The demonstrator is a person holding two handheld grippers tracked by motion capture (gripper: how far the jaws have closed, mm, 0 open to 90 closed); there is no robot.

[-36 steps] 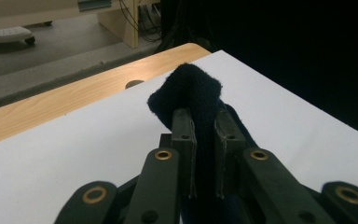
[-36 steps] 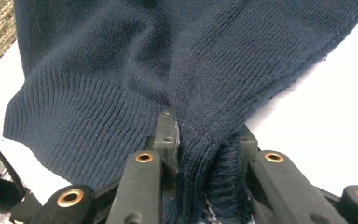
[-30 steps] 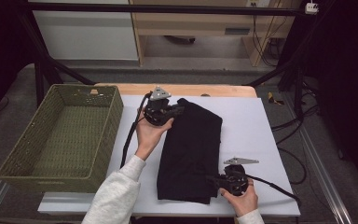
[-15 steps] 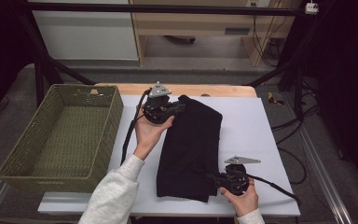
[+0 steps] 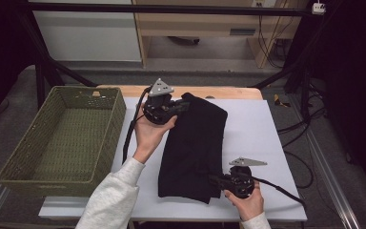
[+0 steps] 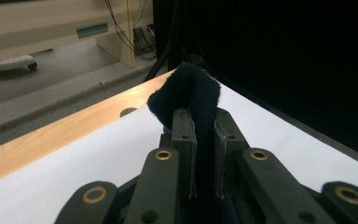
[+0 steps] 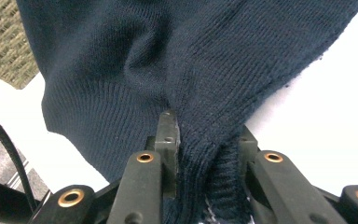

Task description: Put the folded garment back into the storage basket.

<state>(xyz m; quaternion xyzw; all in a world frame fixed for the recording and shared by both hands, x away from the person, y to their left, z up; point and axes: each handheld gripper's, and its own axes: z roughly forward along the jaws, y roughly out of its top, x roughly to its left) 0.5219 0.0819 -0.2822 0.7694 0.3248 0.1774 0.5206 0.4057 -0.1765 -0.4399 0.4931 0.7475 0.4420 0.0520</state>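
High view: my left gripper (image 5: 183,106) pinches the far corner of the dark knit garment (image 5: 195,148) on the white table (image 5: 257,138), my right gripper (image 5: 215,180) its near edge; the green basket (image 5: 62,138) stands unfilled. Left gripper view: jaws clamped on a raised fold. Right gripper view: jaws clamped on bunched knit; moving it remains

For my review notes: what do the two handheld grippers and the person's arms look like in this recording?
Both the left gripper and the right gripper are black, each topped by a grey three-cornered plate and trailing a black cable. In the gripper views their jaws are matt black linkage bars with brass-coloured rivets and flat pads. The person wears a light grey long-sleeved top; the left sleeve is loose, and a pale cuff shows at the right wrist.
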